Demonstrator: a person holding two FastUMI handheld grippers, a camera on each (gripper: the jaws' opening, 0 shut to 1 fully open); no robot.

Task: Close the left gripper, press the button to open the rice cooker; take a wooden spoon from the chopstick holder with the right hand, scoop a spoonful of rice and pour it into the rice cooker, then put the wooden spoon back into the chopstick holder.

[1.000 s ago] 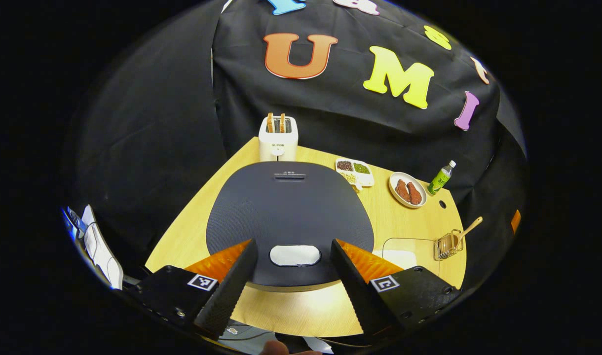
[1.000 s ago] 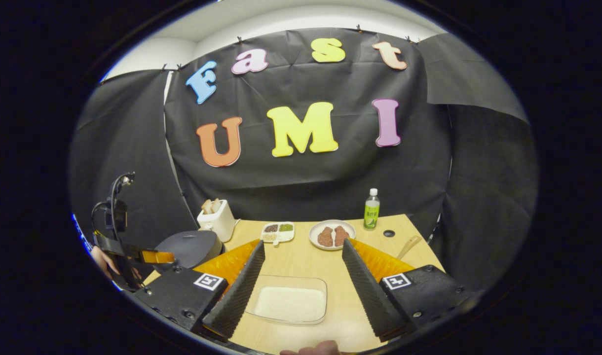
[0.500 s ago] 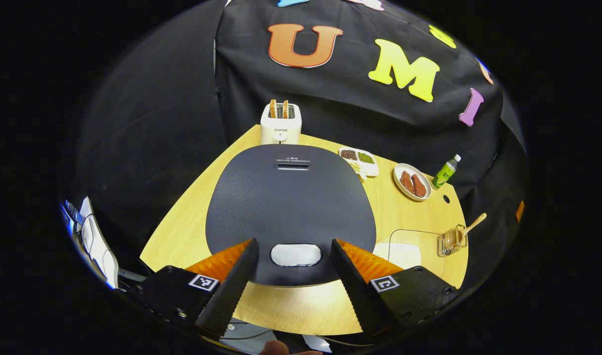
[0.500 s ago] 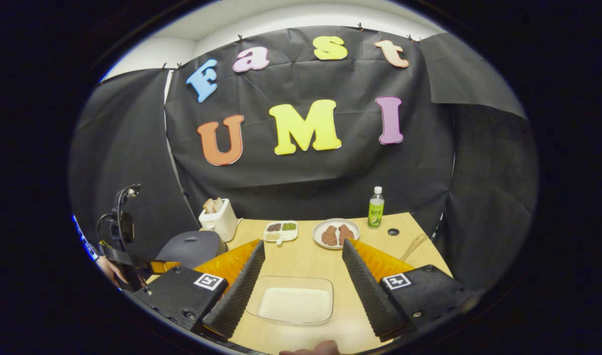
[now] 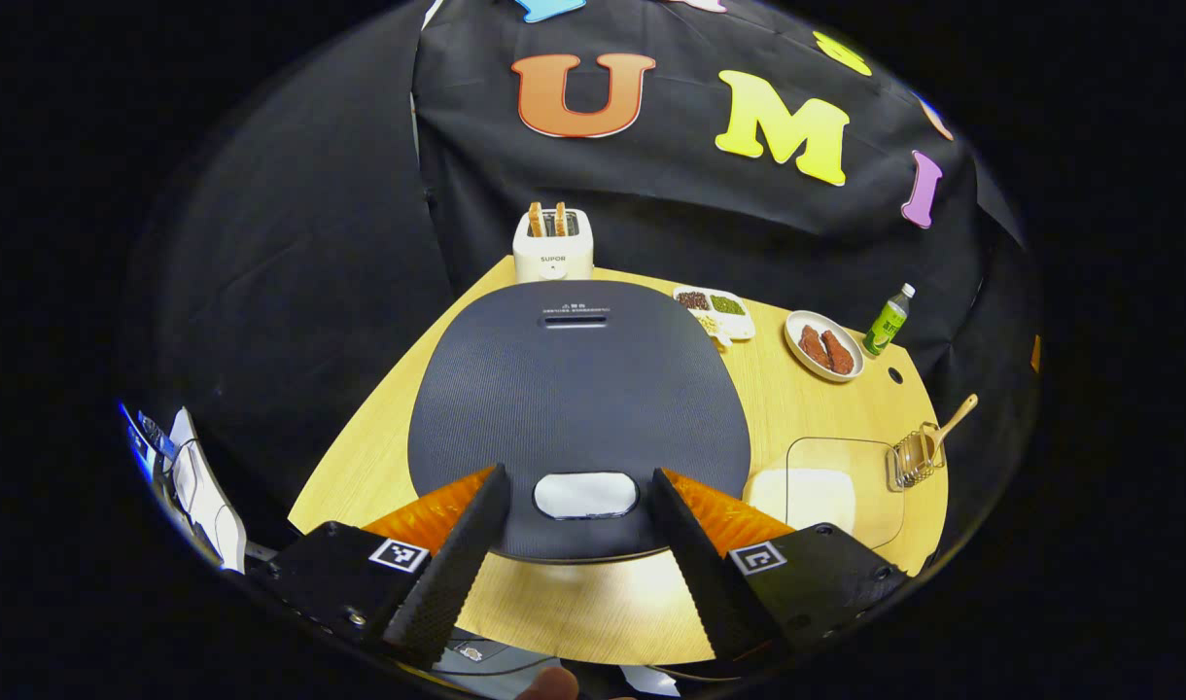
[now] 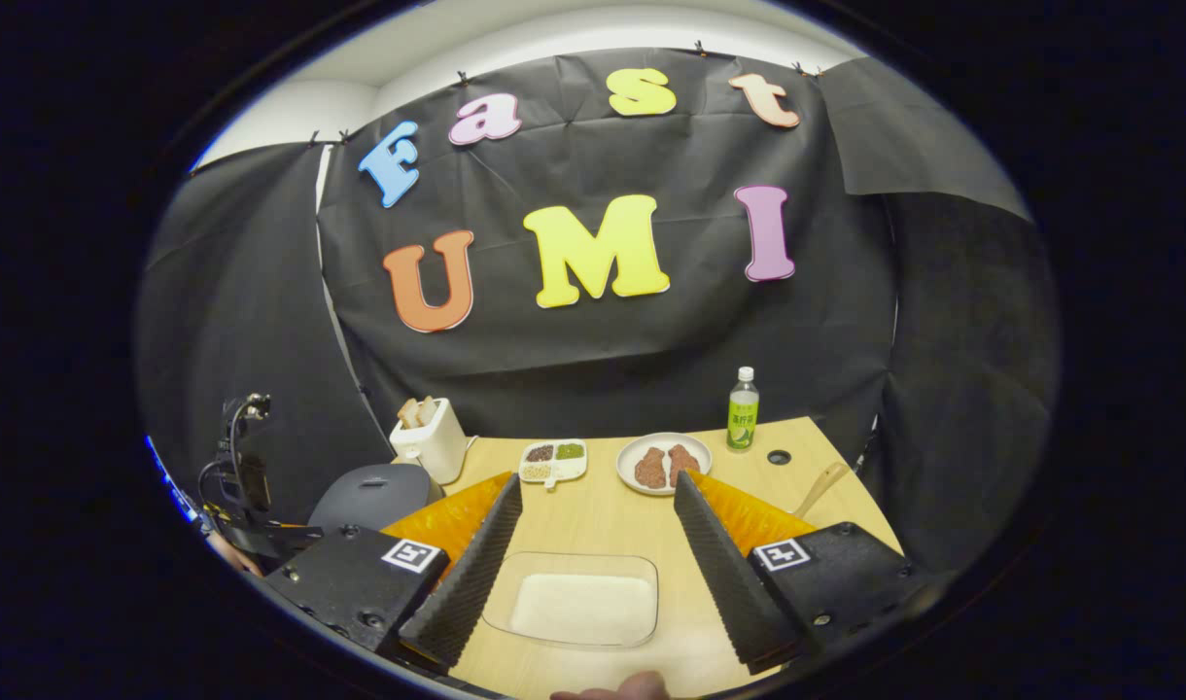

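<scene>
Left gripper (image 5: 575,544) hangs over the rice cooker (image 5: 578,399), jaws apart, the pale button (image 5: 585,495) seen between the 2 fingers; contact cannot be told. Cooker lid is down. Right gripper (image 6: 593,564) is above the table (image 6: 593,510), jaws apart, nothing between them, over a clear tray of rice (image 6: 574,603). In the left gripper view the same rice tray (image 5: 826,491) sits right of the cooker, and the wire chopstick holder (image 5: 912,459) just beside it holds the wooden spoon (image 5: 948,428), handle leaning out. Toaster (image 5: 552,248) behind the cooker has 2 bread slices in its slots. Divided dish (image 5: 715,309) holds dark, green and pale grains. White plate (image 5: 823,348) carries 2 brown pieces. Green bottle (image 5: 889,319) stands upright near the plate.
</scene>
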